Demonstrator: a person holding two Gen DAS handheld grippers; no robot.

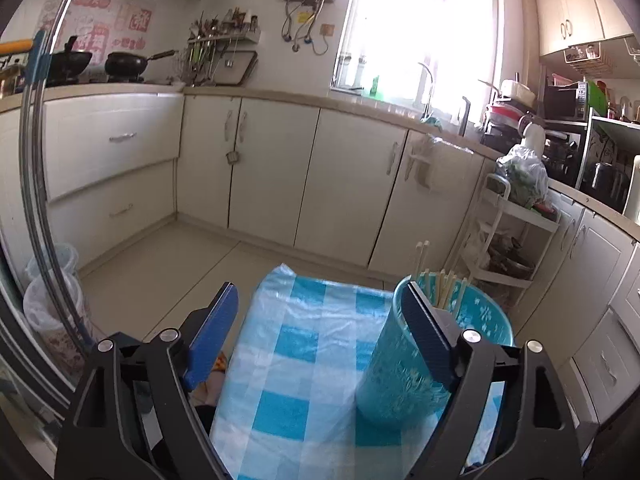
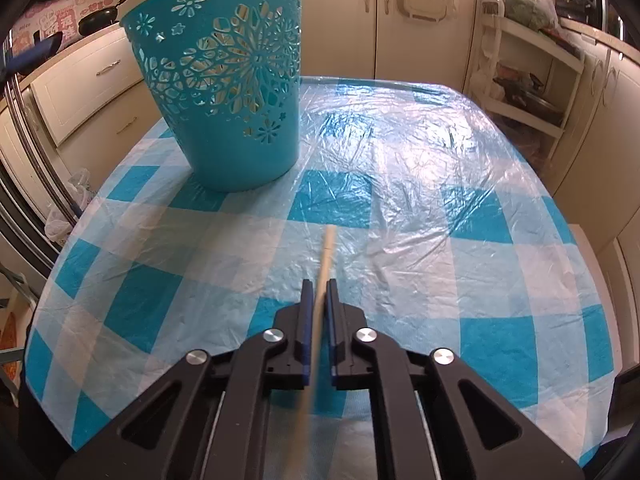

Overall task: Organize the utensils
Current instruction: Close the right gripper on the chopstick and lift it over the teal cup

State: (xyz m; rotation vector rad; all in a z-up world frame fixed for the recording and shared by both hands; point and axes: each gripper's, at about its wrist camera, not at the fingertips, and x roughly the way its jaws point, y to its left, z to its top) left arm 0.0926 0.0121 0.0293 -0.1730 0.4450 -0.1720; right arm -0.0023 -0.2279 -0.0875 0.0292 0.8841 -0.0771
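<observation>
Pinching chopstick (image 2: 325,258) lengthwise, tip toward basket (image 2: 240,148): right hand-held gripper (image 2: 319,286) | left hand-held gripper (image 1: 320,300) wide, seemingly empty

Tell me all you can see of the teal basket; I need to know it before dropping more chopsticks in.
The teal basket looks like plastic, tapering toward its base, its wall cut through with flower patterns. It stands upright on the checked tablecloth. Pale chopsticks stick up from inside. Neither gripper grips it.
</observation>
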